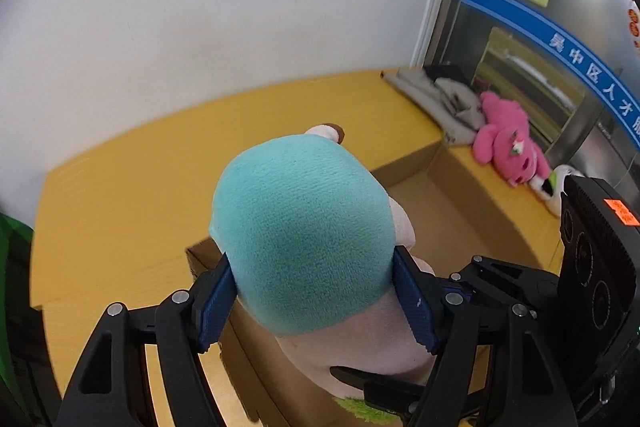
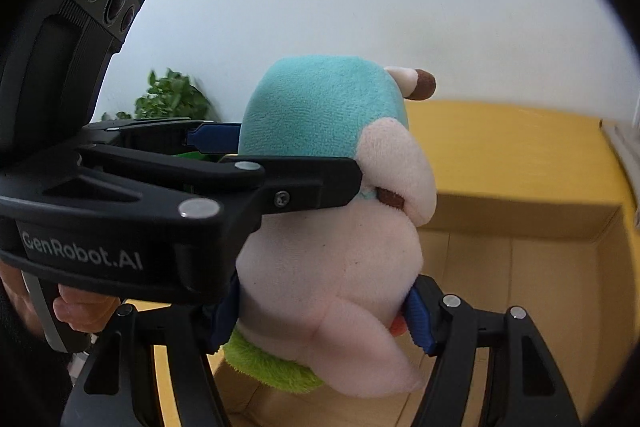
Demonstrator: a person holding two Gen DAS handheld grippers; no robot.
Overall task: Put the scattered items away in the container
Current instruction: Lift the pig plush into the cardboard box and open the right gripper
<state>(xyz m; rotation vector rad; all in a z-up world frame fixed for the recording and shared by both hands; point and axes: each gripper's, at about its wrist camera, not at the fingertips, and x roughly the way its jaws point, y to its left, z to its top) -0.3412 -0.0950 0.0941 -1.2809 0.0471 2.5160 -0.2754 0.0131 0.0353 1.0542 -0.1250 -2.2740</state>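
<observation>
Hanging above the open brown cardboard box [image 1: 448,211], the big soft plush toy with a teal cap-like head and pale pink body [image 1: 304,239] is gripped by both tools at once: the left tongs [image 1: 316,301] have their blue pads pressed into either side of the teal head, spread wide around it, and the right tongs [image 2: 320,319] clamp the pink body lower down, near its green fringe, also held wide by the bulk of the toy. By my reading the task is at its first drop — the part of the box floor that shows under the toy looks bare, and the toy has not been let go. Left to do: beyond the box's far corner, on the yellow worktop [image 1: 132,195], lies a pink plush bear [image 1: 506,143], with a small white-and-green soft toy [image 1: 554,183] just beside it and a heap of grey cloth [image 1: 444,99] further back against the glass door. Whether the cloth counts as clutter I cannot tell. Nothing blocks the box mouth; the near wall of the box sits right under the toy, so a low release could catch on that rim. A green plant [image 2: 172,99] stands off behind the box.
</observation>
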